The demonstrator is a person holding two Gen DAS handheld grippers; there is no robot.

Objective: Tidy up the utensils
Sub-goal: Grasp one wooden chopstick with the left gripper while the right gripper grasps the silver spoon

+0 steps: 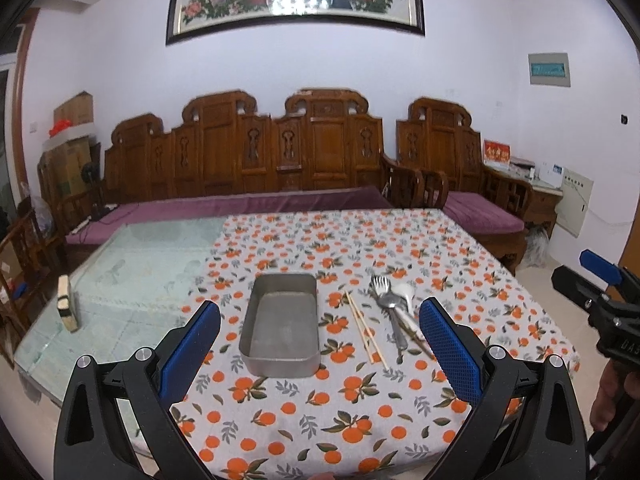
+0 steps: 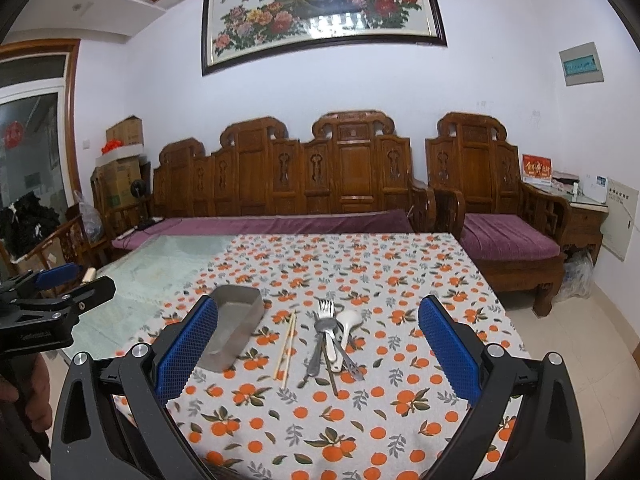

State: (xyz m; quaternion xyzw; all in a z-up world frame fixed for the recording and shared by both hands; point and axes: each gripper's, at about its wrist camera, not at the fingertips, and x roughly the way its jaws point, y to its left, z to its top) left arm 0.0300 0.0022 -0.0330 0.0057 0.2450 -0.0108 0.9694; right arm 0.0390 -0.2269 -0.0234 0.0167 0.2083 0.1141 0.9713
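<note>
On the table (image 1: 440, 240), which has a cloth with oranges, the metal tray (image 1: 282, 326) stands empty. Just right of it lie the chopsticks (image 1: 366, 330), side by side, and further right a pile (image 2: 334, 340) of fork (image 2: 326, 308), metal spoon (image 2: 322, 326) and white spoon (image 2: 348, 320), with handles crossing one over another. So all utensils are outside the tray, and the work seems not begun.

I judge the chopsticks to be light, stiff and thin; they can roll and slip, so it is better to take both together near the middle, across their length. The metal pieces are probably heavier and smooth, and they lie flat on the cloth; to grip a handle where it crosses over another and stands a little up seems easiest. The white spoon looks like ceramic or plastic; if ceramic it may break, so it needs gentle setting down.

The left tongs (image 1: 320, 332) are spread wide with nothing between the blue pads, held low before the near table edge and looking at the tray. The right tongs (image 2: 318, 336) are equally wide apart and empty, facing the pile. Both are well apart from the things. A hand (image 1: 612, 396) holds the right handle.
</note>
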